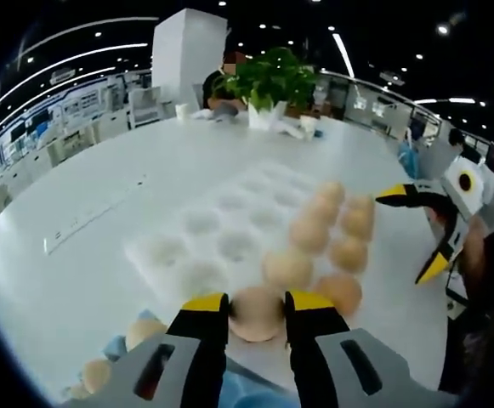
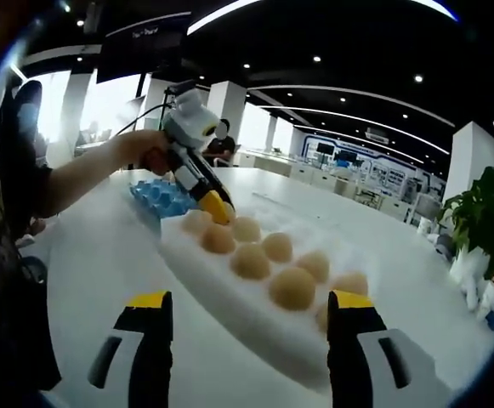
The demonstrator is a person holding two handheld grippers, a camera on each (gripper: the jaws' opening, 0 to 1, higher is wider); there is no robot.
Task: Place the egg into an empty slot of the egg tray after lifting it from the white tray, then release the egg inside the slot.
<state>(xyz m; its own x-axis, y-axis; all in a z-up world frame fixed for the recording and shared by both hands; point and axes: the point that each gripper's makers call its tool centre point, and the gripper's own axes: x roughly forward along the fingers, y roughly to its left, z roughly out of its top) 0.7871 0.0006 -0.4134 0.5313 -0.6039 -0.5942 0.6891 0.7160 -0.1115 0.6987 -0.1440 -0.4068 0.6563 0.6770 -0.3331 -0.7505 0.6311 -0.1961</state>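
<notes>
- Your left gripper (image 1: 257, 311) jaws grasp an egg (image 1: 256, 314) at the near edge of the egg tray (image 1: 197, 242).
- Your right gripper (image 2: 245, 313) jaws stand released above the bench (image 2: 102, 255).

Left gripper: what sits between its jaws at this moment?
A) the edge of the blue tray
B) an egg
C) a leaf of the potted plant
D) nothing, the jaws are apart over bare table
B: in the left gripper view, the left gripper has its yellow-tipped jaws closed on either side of an egg at the near edge of the white egg tray.
</notes>
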